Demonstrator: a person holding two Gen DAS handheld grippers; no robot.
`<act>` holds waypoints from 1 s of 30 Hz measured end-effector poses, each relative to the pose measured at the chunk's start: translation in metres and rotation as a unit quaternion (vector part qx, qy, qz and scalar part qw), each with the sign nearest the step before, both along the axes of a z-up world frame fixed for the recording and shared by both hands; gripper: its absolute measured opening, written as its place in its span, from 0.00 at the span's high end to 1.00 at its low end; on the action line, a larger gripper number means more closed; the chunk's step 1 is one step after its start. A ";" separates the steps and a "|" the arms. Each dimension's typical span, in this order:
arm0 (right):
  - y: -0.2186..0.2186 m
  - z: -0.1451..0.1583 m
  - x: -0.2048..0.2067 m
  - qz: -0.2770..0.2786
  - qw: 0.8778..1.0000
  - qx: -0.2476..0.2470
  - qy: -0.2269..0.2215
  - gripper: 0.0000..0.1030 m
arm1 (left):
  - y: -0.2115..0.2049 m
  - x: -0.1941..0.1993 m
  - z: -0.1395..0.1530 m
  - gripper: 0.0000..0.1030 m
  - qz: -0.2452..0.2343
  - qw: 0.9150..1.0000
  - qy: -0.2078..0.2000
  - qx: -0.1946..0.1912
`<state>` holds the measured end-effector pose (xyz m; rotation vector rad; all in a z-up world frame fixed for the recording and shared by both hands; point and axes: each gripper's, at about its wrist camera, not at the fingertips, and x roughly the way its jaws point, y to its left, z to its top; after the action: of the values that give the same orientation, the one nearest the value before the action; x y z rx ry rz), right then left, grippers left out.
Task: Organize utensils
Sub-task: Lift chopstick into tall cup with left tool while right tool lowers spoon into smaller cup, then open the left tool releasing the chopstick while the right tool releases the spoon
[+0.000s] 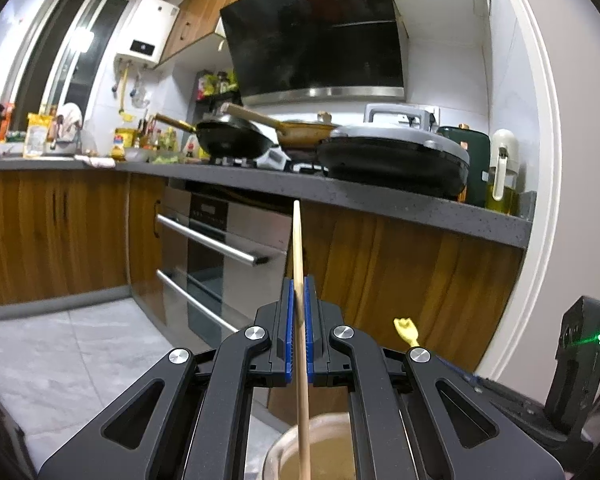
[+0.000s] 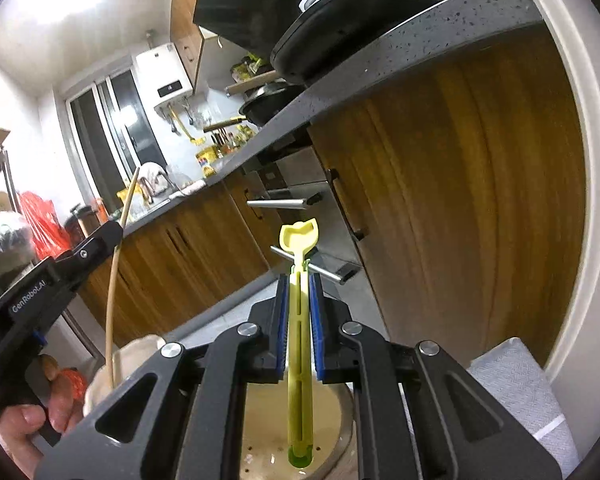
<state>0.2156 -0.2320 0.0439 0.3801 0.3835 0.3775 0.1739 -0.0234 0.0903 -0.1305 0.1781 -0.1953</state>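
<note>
Left wrist view
- Left gripper (image 1: pixel 299 300): blue pads (image 1: pixel 287 320) clamped on 1 wooden chopstick (image 1: pixel 299 248); the stick runs from above the jaws down into a pale round holder (image 1: pixel 278 454) at the bottom edge
- Yellow utensil (image 1: pixel 407 330): only its shaped top shows, just right of the gripper linkage
- Right gripper body: black housing with a green light, lower right edge
- Counter (image 1: pixel 400 202): grey speckled stone, crossing the frame, wood-grain cabinet doors (image 1: pixel 400 280) below
- On the counter: black wok (image 1: pixel 236 140), orange pan (image 1: pixel 304 130), closed grey electric griddle (image 1: pixel 396 152), green pot, oil bottle (image 1: pixel 500 176), bottles and packets toward the far left
- Oven (image 1: pixel 216 248): steel front with 2 bar handles, set under the counter
- Range hood (image 1: pixel 316 36): black, under wooden wall cupboards; white water heater (image 1: pixel 146 32) to its left; window at far left
- Floor (image 1: pixel 60 352): grey tile

Right wrist view
- Right gripper (image 2: pixel 299 320): jaws narrow, pads gripping the yellow utensil (image 2: pixel 299 320) along its slotted handle; lower end inside the holder (image 2: pixel 340 420), whose base is pierced with small holes
- Left gripper (image 2: pixel 100 236): at left, held by a hand (image 2: pixel 32 420), with the chopstick (image 2: pixel 114 280) reaching down to the holder rim
- Counter (image 2: pixel 380 64) seen from below, griddle overhanging its edge; cabinets (image 2: pixel 460 200) fill the right
- Grey cloth (image 2: pixel 516 392): lower right
- Red bag (image 2: pixel 44 224): far left
</note>
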 end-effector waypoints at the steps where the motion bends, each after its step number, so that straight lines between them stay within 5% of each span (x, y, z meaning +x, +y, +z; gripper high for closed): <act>1: 0.000 0.001 -0.005 0.001 1.000 -0.008 0.001 0.90 | 0.001 -0.002 -0.001 0.95 -0.001 1.000 0.001 -0.001; 15: 0.015 0.007 -0.054 0.030 0.995 -0.094 -0.009 0.90 | 0.017 -0.063 -0.030 0.95 -0.014 0.999 0.029 0.022; 22: 0.014 0.001 -0.069 0.021 0.994 -0.106 -0.003 0.91 | 0.005 -0.073 -0.042 0.95 -0.011 0.996 0.041 0.075; 27: 0.010 -0.003 -0.070 0.018 0.994 -0.108 0.001 0.90 | 0.010 -0.079 -0.044 0.94 -0.014 0.996 0.046 0.073; 30: 0.008 -0.005 -0.066 0.019 0.994 -0.103 0.009 0.90 | 0.014 -0.082 -0.043 0.85 -0.011 0.997 0.045 0.067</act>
<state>0.1501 -0.2243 0.0389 0.1754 0.4427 0.3674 0.0922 -0.0095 0.0474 -0.0044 0.2815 -0.1987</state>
